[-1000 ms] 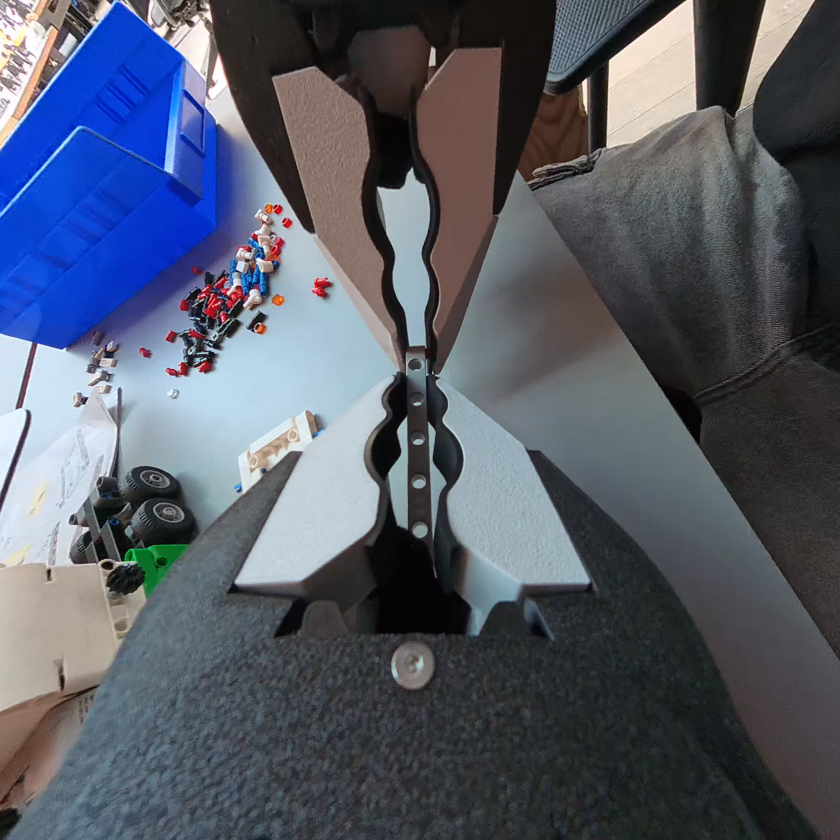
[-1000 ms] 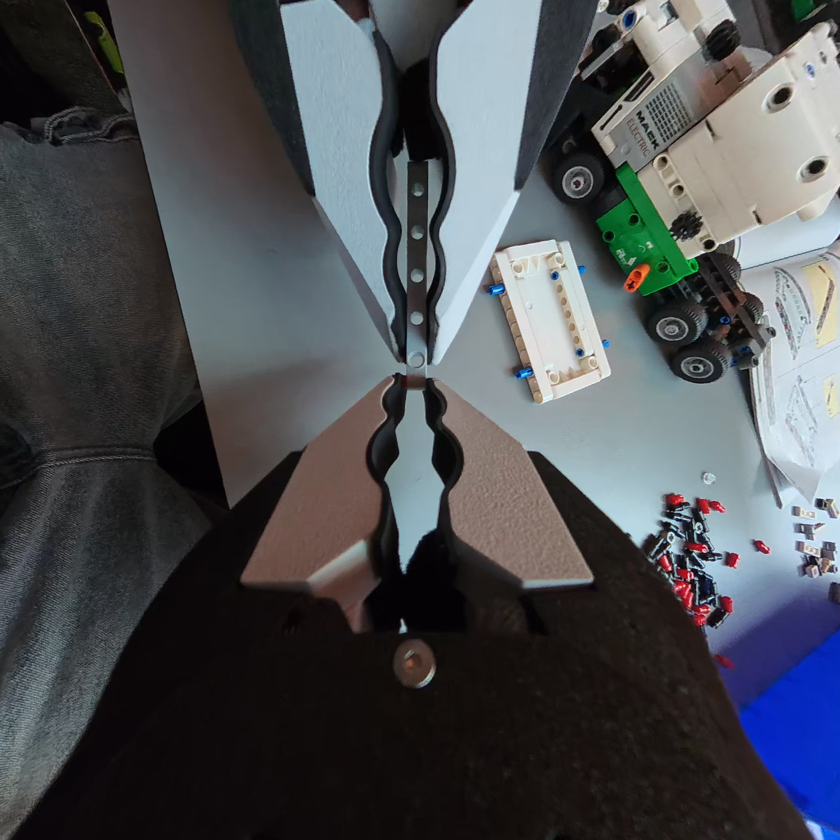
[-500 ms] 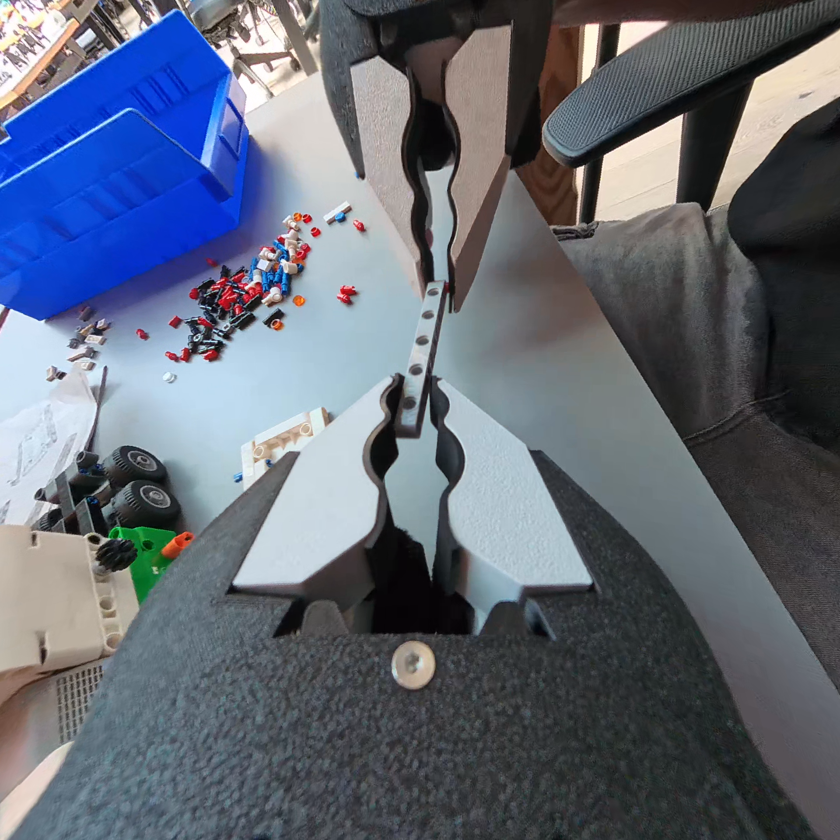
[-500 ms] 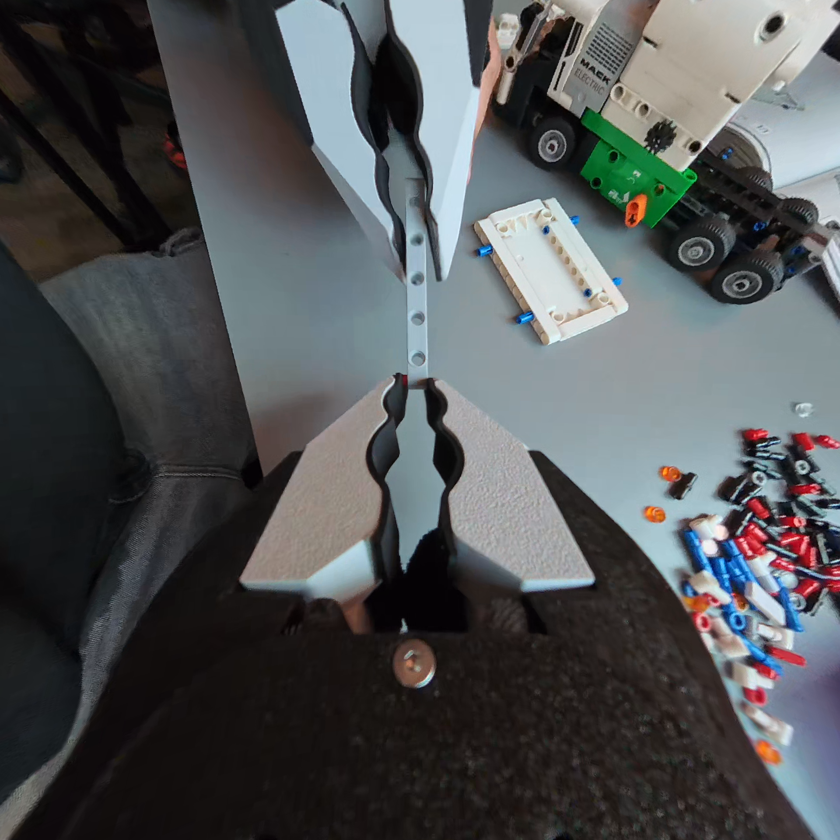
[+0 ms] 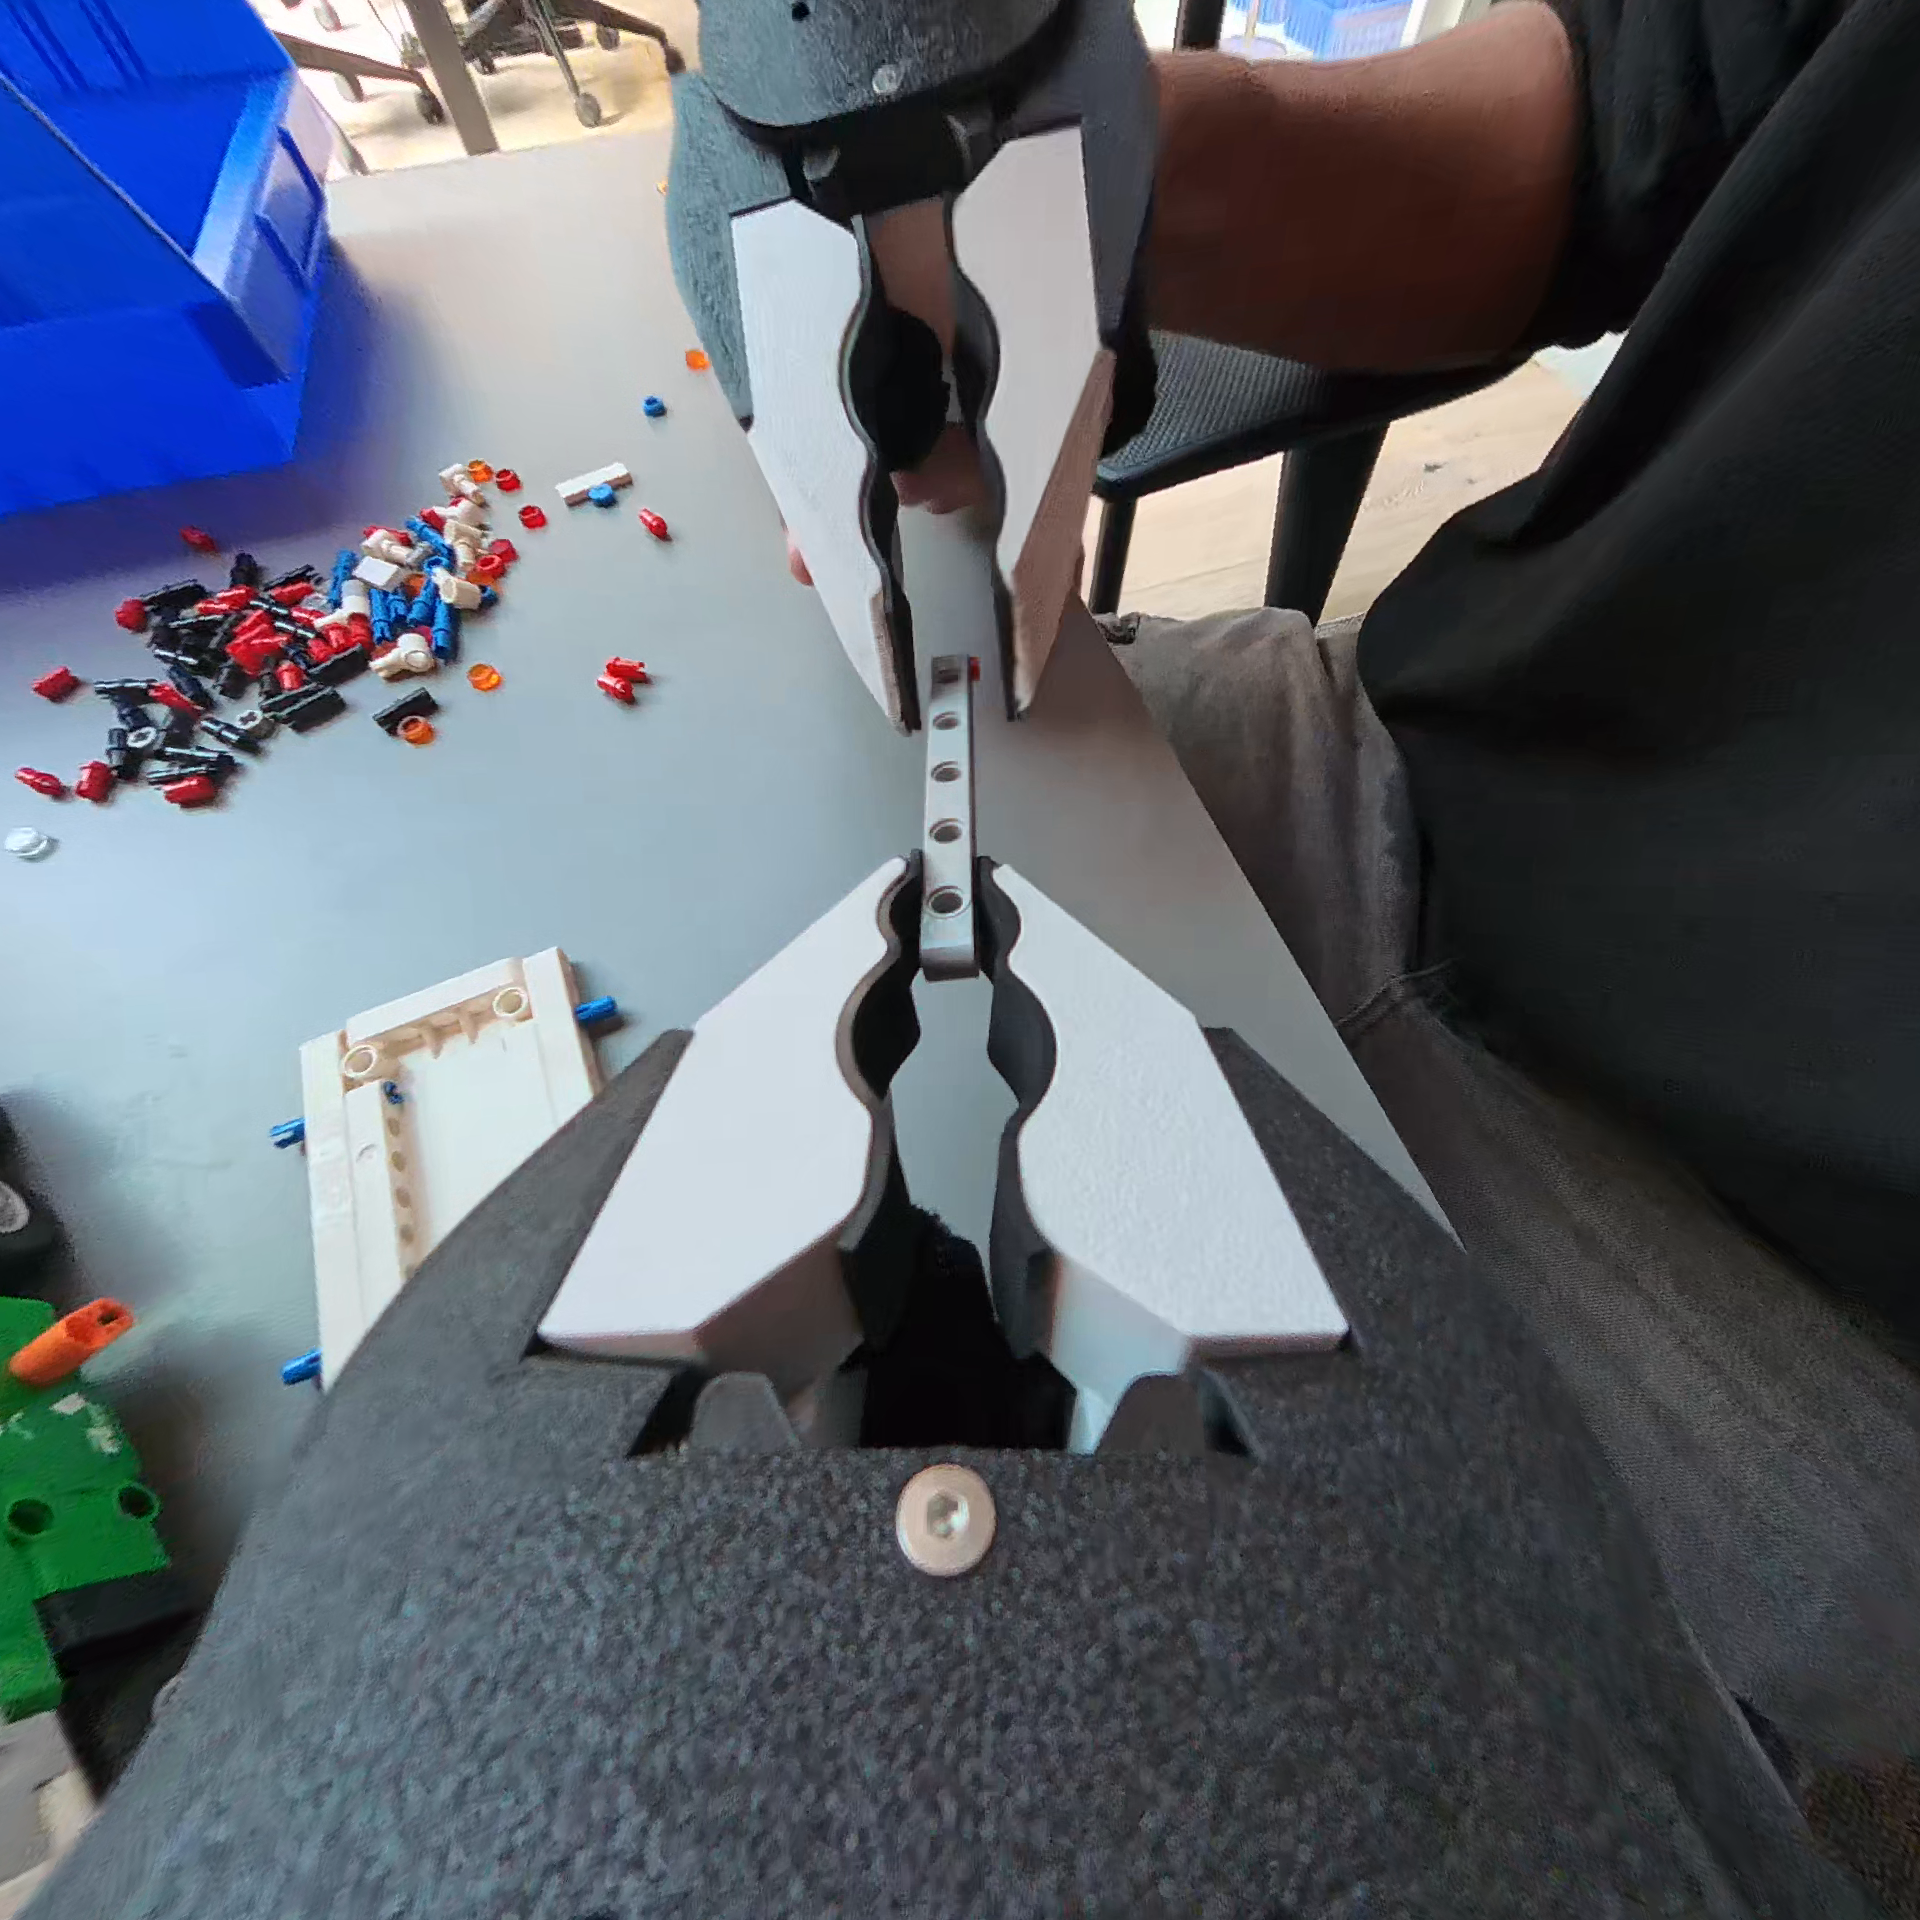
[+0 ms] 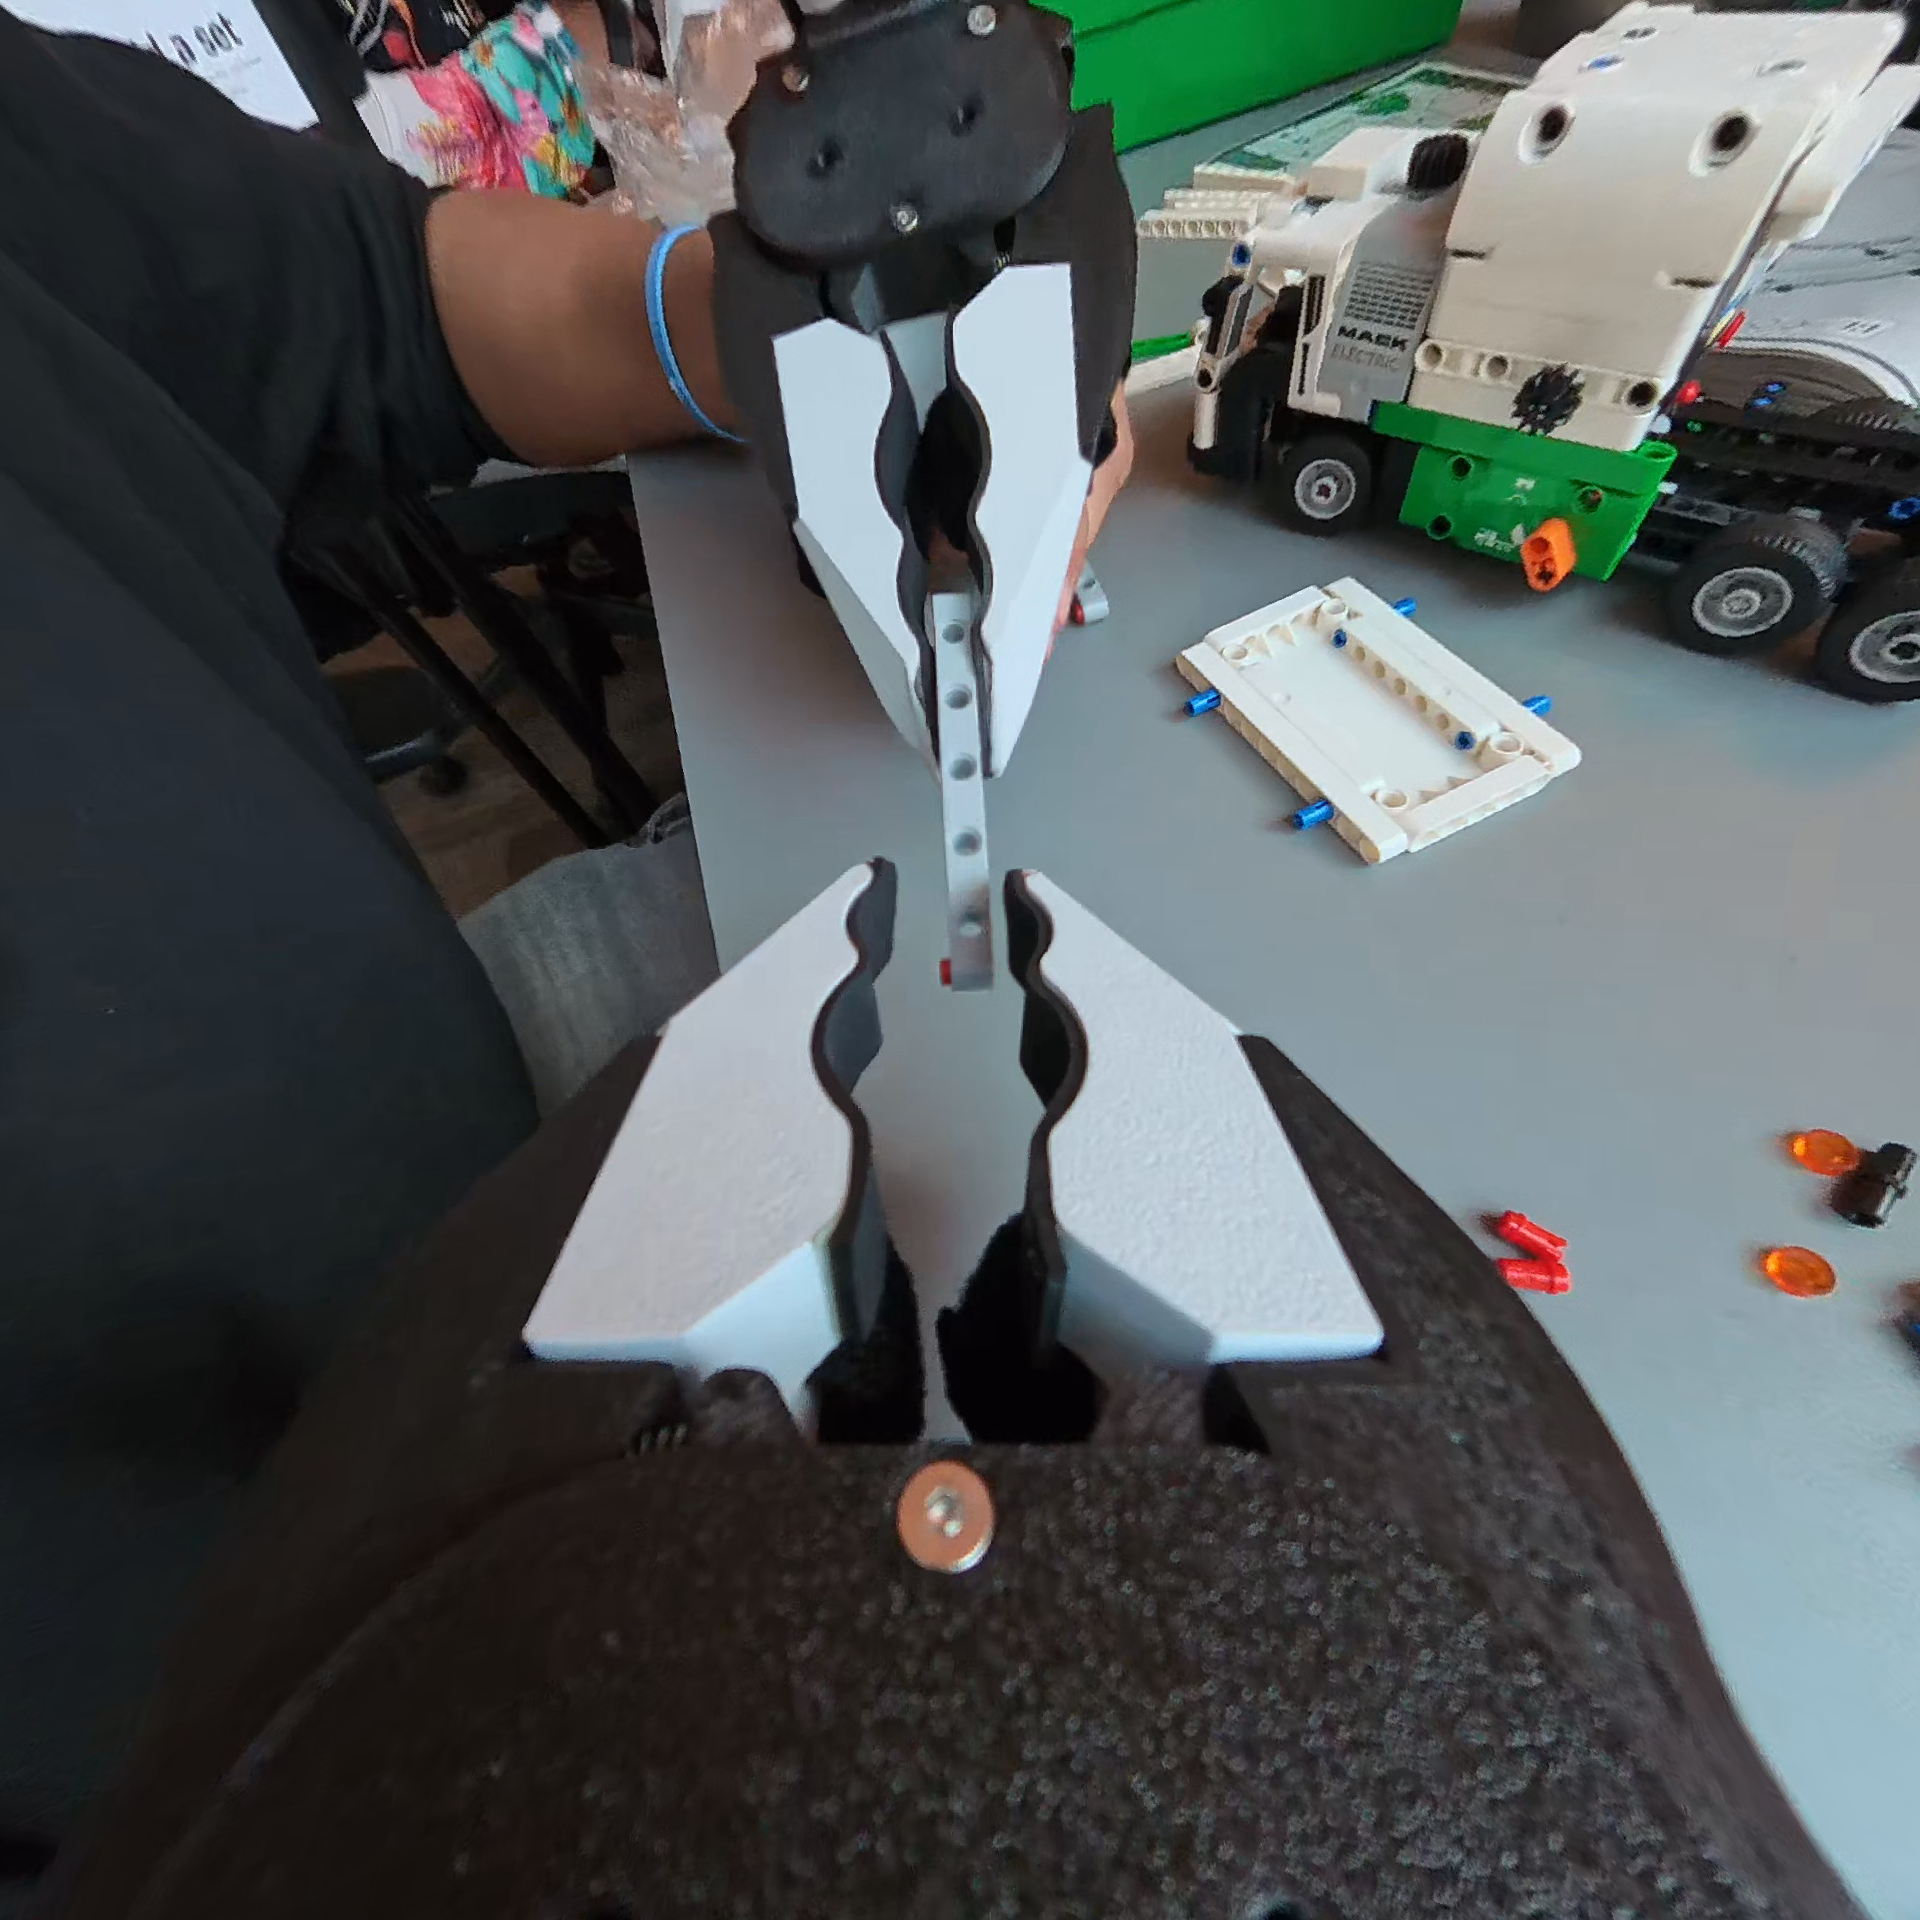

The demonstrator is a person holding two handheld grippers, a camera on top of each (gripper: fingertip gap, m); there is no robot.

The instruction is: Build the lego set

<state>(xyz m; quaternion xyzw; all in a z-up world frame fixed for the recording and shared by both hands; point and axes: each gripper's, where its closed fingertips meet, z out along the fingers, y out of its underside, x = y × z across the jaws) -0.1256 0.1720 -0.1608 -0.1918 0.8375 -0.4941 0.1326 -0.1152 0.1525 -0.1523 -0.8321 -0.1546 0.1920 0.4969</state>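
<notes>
Across the grey tabletop [image 6: 1351, 1039], largest first: one blue plastic storage bin [image 5: 135, 260] at the far left corner; one white-and-green brick-built truck [image 6: 1558, 343] on black wheels; one flat white rectangular panel [image 6: 1377, 717] with four blue pins showing at its edges, just beside the truck. Farther off, a scattered heap of small red, black, blue and tan pins [image 5: 301, 644], too many to count. Above the table edge, one grey flat beam with a row of round holes [image 5: 951, 821], five visible, a red pin at its far end. Left gripper [image 5: 951, 883] clamped on the beam's near end; right gripper [image 6: 951, 894] parted, straddling the pinned end without touching.
</notes>
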